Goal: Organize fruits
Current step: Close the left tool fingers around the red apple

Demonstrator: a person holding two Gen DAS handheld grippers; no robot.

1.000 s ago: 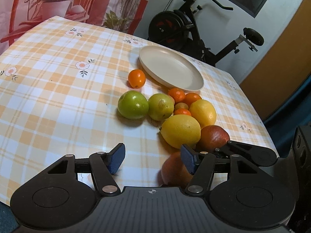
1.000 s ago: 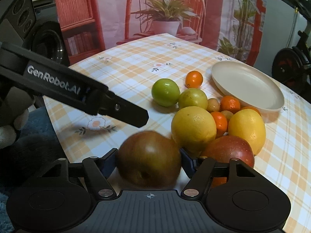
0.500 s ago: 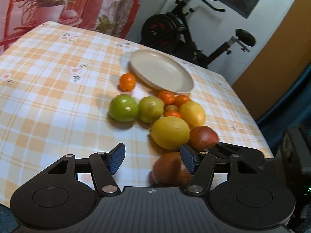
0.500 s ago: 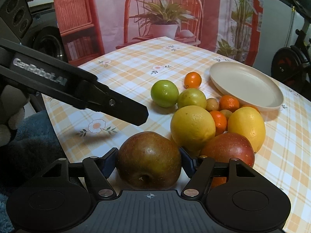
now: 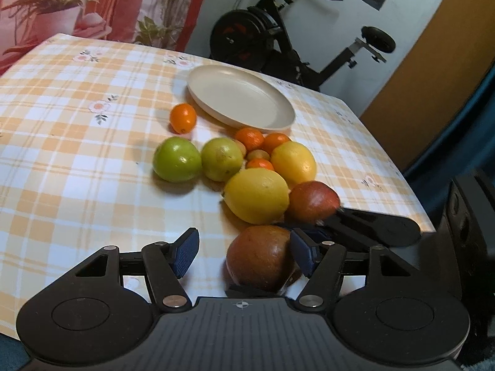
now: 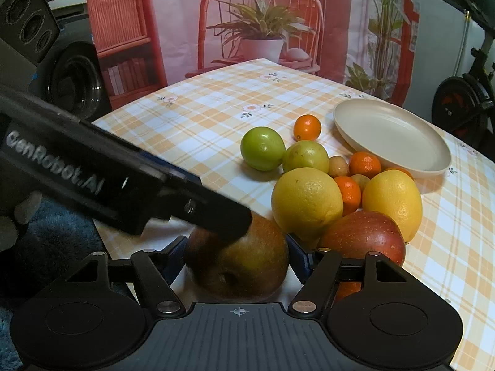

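Brownish apple (image 6: 239, 258) sits at the near table edge (image 6: 201, 123), between my right gripper's (image 6: 236, 256) pads; jaws opening, contact unclear, I can't tell if it grips. My left gripper (image 5: 244, 249) is opening, apple just inside its right pad. Lemons, red apple (image 6: 362, 239) beside it; plate (image 6: 393, 137) beyond.

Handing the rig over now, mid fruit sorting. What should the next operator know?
Right gripper: around the brown apple at the table edge, pads apparently touching it, jaws opening.
Left gripper: empty, jaws opening, one finger over that apple.
Plate: empty, beyond the fruit pile.
Done: nothing plated.
Left: all the fruit.
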